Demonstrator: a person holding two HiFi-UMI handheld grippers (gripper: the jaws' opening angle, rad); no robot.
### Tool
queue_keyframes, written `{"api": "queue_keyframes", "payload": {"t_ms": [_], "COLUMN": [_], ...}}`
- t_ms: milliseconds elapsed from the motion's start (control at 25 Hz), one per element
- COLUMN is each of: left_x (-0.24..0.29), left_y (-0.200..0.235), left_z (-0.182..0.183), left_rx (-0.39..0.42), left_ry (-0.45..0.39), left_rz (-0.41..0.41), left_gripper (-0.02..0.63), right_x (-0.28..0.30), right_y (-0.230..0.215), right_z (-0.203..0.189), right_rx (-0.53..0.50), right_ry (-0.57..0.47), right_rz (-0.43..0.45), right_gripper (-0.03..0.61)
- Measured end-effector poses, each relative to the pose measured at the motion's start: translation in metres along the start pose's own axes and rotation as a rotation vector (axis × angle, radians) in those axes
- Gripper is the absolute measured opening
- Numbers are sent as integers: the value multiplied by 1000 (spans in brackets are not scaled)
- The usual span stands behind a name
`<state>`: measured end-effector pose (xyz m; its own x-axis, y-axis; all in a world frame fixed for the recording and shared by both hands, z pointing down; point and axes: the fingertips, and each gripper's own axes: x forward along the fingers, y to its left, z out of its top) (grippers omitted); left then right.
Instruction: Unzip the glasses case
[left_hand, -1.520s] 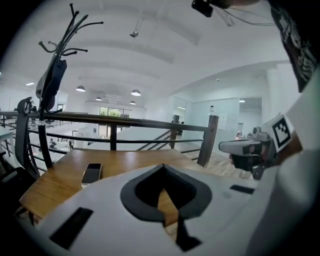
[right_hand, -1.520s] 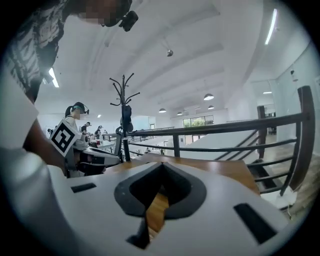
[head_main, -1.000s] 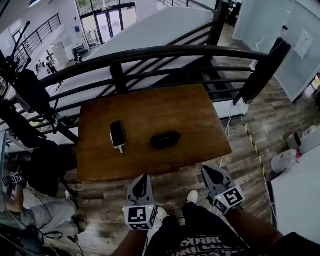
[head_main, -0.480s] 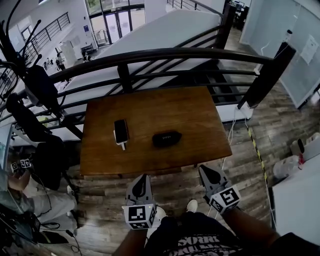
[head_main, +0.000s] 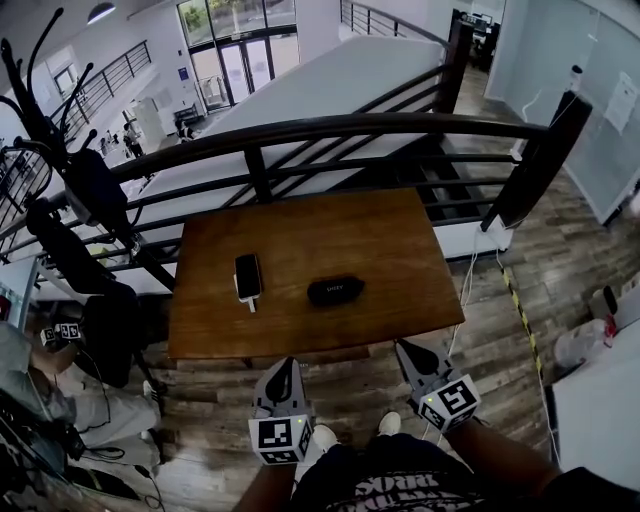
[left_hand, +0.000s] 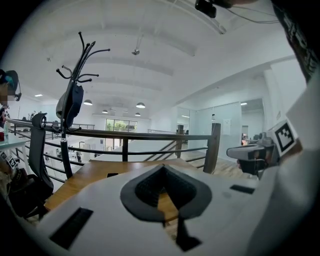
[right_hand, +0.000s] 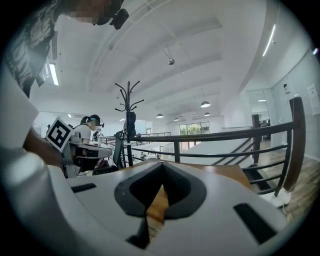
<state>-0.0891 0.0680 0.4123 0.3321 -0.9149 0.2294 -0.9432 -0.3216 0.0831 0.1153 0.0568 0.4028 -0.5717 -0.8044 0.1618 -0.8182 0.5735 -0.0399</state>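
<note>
Left gripper (head_main: 285, 366) and right gripper (head_main: 407, 351) closed, empty; glasses case (head_main: 335, 291) untouched at twelve o'clock: advise opening jaws, steadying case, then pinching zip pull.

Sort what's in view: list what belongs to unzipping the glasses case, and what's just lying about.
For the job:
- glasses case, closed, on the table
- left gripper and right gripper, both shut and empty, short of the table's near edge

Lying about:
- phone, left of the case and apart from it
- coat stand
- railing behind the table
</note>
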Motion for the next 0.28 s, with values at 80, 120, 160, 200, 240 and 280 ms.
{"api": "queue_keyframes", "payload": {"t_ms": [80,120,160,200,240,280], "left_x": [-2,-2,-3,-3,-4,-4], "left_y": [-2,-3,-4,-5,-6,-7], "left_z": [-1,-2,-2,-3,-4,-4], "left_rx": [1,-1,-5,-13,-21,-30], "left_ry": [3,4,5,7,9,11], "left_rz": [0,0,-1,-2,-3,-4], "left_gripper": [3,4,4,3,4,3], "right_x": [-1,-2,-2,-2,-2,-2], "right_y": [-1,0,1,2,3,4], "right_z": [-1,0,2,4,6,8], "right_rx": [-2,-1,0,0,-1,-3], "right_ry": [-5,-6,-7,-7,-7,-7], "right_rz": [4,3,2,2,2,2], "right_gripper": [-3,-2,-3,-3,-3,-3]}}
